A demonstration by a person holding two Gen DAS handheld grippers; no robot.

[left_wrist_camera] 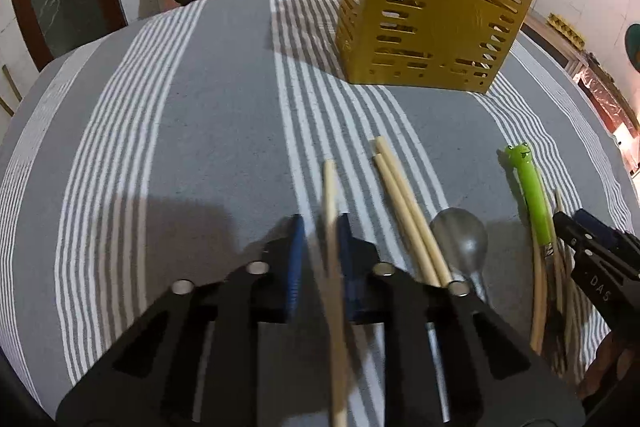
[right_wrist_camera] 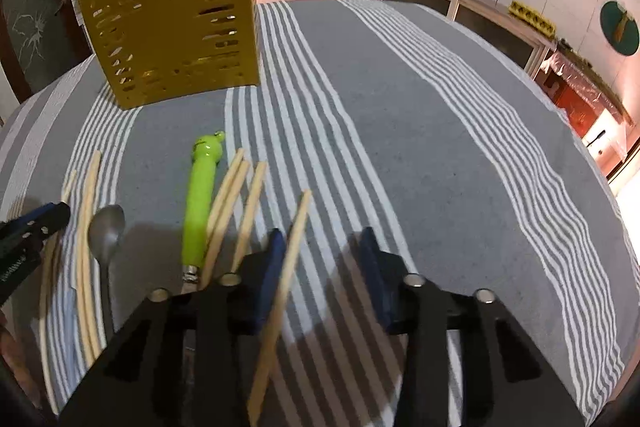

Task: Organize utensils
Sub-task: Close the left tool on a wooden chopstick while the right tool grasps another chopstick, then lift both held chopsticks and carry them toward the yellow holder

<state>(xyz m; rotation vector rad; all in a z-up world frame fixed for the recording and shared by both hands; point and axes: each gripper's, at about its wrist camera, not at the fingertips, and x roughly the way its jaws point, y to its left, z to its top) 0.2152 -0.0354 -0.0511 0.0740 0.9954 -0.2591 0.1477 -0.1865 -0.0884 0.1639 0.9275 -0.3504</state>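
Left gripper (left_wrist_camera: 318, 227) was pinched shut on single chopstick (left_wrist_camera: 330, 195); you had pick-up step in hand. Yellow holder (left_wrist_camera: 424, 23) stood well beyond.

Right gripper (right_wrist_camera: 322, 241) was partly open, chopstick (right_wrist_camera: 298, 223) against left pad only, ungripped. Next call: close fully, then carry both to holder (right_wrist_camera: 176, 27).

Chopsticks (left_wrist_camera: 404, 211) before holder (left_wrist_camera: 432, 15), on cloth (left_wrist_camera: 200, 115)

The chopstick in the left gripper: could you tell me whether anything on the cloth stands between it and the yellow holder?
Nothing visible does. The left gripper is shut on one chopstick, and only bare striped cloth lies between it and the yellow holder. The other chopsticks and the spoon lie off to the right.
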